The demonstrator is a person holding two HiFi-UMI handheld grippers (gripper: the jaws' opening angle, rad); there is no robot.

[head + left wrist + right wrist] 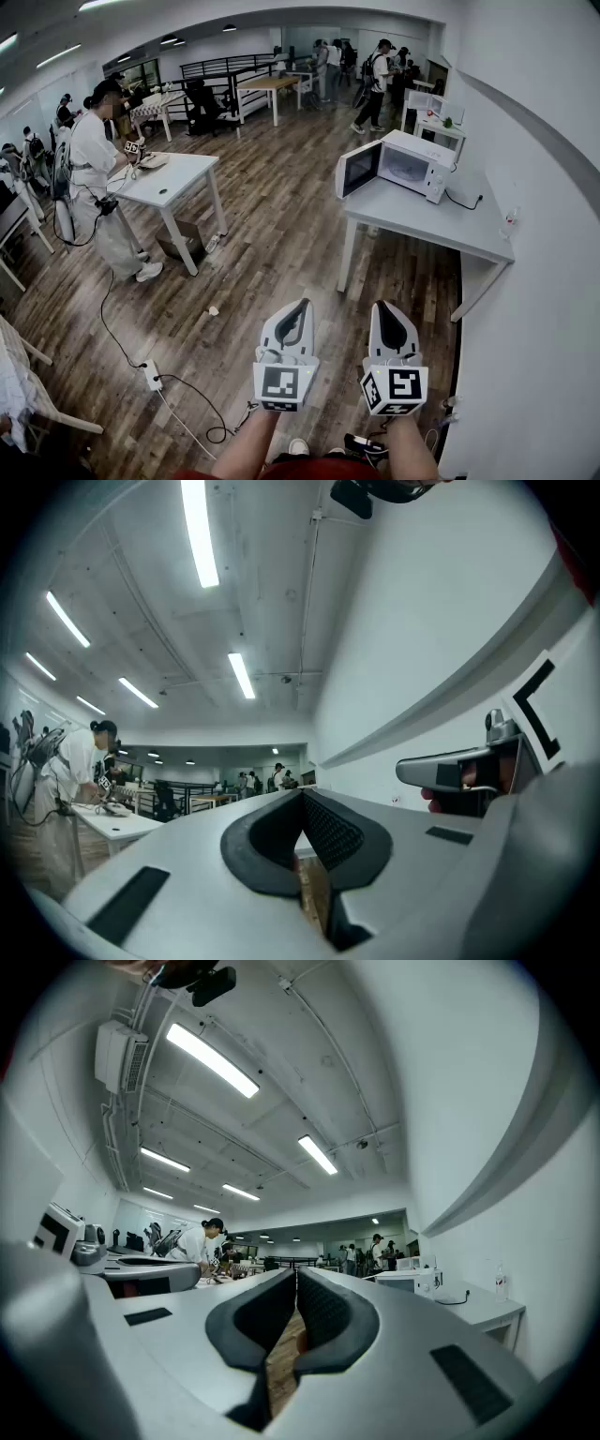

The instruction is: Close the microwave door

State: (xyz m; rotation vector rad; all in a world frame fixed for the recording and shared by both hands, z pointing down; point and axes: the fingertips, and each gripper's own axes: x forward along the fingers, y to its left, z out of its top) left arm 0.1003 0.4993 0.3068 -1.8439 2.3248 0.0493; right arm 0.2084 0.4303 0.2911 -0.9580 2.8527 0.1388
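Microwave [412, 150]: white countertop oven standing on the white table [427, 225], at about 1 o'clock from the two grippers and well apart from them; cavity exposed
Microwave door [358, 169]: swung wide on the 9 o'clock side of the oven body, where it appears to be hinged; dark window turned toward the room; not yet closed
Door handling (judged): light, rigid panel on a free-turning hinge, so a push should do and no grasp is needed; the glossy face may let a pad slide; a latch probably calls for a firm last press
Contact place (judged): outer face near the free edge, the side farthest from the hinge, where leverage is greatest; push from there toward 3 o'clock
Body handling (judged): fairly heavy, yet loose on a smooth top, so a hard shove could shift it toward the wall
Left gripper [302, 306]: jaws closed together with nothing between the pads; held low at 6 o'clock of the head view, above the wooden floor [281, 244]
Right gripper [382, 307]: jaws likewise closed and empty; just beside the left one, on its 3 o'clock side
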